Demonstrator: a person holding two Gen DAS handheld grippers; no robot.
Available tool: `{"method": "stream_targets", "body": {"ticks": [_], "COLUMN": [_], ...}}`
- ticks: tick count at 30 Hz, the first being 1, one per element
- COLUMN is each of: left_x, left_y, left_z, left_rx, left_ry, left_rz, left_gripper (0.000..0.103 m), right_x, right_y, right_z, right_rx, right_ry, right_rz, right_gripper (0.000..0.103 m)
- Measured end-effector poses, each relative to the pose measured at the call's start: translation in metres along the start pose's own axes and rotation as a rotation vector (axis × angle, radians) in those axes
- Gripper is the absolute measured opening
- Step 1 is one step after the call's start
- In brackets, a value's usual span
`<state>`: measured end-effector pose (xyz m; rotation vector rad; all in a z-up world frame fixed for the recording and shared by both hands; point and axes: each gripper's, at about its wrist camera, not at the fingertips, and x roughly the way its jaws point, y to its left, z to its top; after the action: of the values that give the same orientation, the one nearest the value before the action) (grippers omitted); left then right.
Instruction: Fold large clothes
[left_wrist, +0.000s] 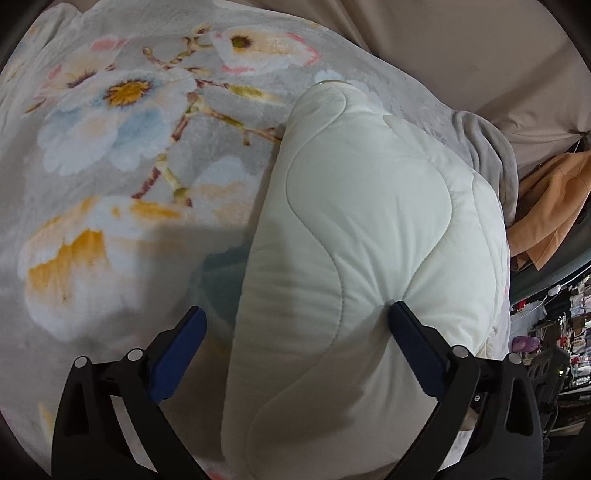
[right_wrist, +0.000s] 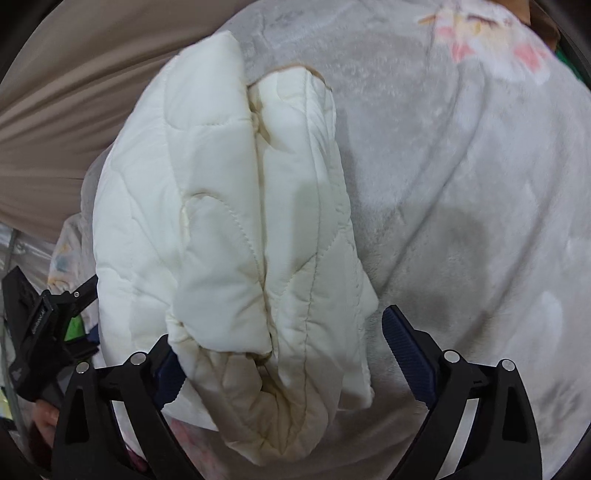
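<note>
a grey plush blanket printed with pale blue, yellow and pink flowers (left_wrist: 122, 122) covers the bed at left, and on it lies the folded white quilted padded jacket (left_wrist: 369, 229). the left gripper (left_wrist: 297, 325) hangs over the bundle's near end with its blue-padded fingers (left_wrist: 179, 354) spread wide, one clear over the blanket, the other just touching the padding, gripping nothing. further right, the right gripper (right_wrist: 280, 343) stands equally wide open across the jacket's stitched seam edge (right_wrist: 262, 258), nothing pinched. the fold looks set down and let go; to finish it well, both sets of fingers should lift straight off without snagging the puffy layers, so the stacked halves stay aligned.
</note>
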<state>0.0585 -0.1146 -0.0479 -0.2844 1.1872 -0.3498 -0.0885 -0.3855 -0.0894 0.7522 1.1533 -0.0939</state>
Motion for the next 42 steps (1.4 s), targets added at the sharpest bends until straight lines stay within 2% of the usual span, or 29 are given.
{"method": "stream_targets", "body": {"ticks": [4,7,9,10,12,14,17,22,26,29,32,36,40,42], "left_x": [0.013,0.017,0.014,0.011,0.004,-0.005,-0.017,-0.028,-0.032,-0.027,-0.025,-0.02,-0.01,-0.006], "left_y": [-0.004,-0.008,-0.013,-0.017,-0.025,-0.035,-0.044,-0.044,-0.042,-0.032,-0.021,-0.024,-0.03,-0.033], "left_z": [-0.002,-0.004,-0.004,-0.004,-0.005,-0.008,-0.013,-0.025,-0.032,-0.033,-0.031,-0.028,-0.028,-0.029], "left_rx": [-0.032,-0.038,-0.021,-0.006,0.026,0.069,0.1,0.093,0.099,0.078,0.055,0.078,0.094,0.101], "left_ry": [0.011,-0.002,0.003,0.005,0.003,-0.004,0.012,0.056,0.074,0.095,0.087,0.077,0.077,0.072], "left_rz": [-0.062,-0.051,-0.049,-0.045,-0.032,-0.009,0.003,0.006,0.01,0.02,0.031,0.033,0.036,0.035], "left_gripper": [0.098,0.098,0.098,0.095,0.089,0.083,0.08,0.079,0.079,0.082,0.085,0.091,0.098,0.098], "right_x": [0.016,0.017,0.015,0.012,0.005,-0.007,-0.023,-0.039,-0.036,-0.025,-0.015,-0.004,0.006,0.008], "right_y": [-0.016,-0.016,-0.013,-0.011,-0.008,-0.012,-0.012,-0.02,-0.022,-0.025,-0.017,-0.013,-0.022,-0.025], "right_z": [-0.003,-0.006,-0.007,-0.008,-0.009,-0.01,-0.015,-0.03,-0.033,-0.026,-0.024,-0.02,-0.018,-0.018], "right_rx": [0.096,0.097,0.1,0.091,0.074,0.072,0.063,0.046,0.04,0.036,0.026,0.042,0.076,0.091], "right_ry": [0.032,0.022,0.026,0.024,0.019,0.008,-0.01,0.0,0.02,0.038,0.042,0.049,0.058,0.056], "right_rz": [0.102,0.128,0.15,0.157,0.16,0.169,0.17,0.157,0.146,0.131,0.117,0.11,0.13,0.139], "right_gripper": [0.098,0.095,0.083,0.079,0.059,0.046,0.042,0.041,0.043,0.049,0.06,0.074,0.08,0.081]}}
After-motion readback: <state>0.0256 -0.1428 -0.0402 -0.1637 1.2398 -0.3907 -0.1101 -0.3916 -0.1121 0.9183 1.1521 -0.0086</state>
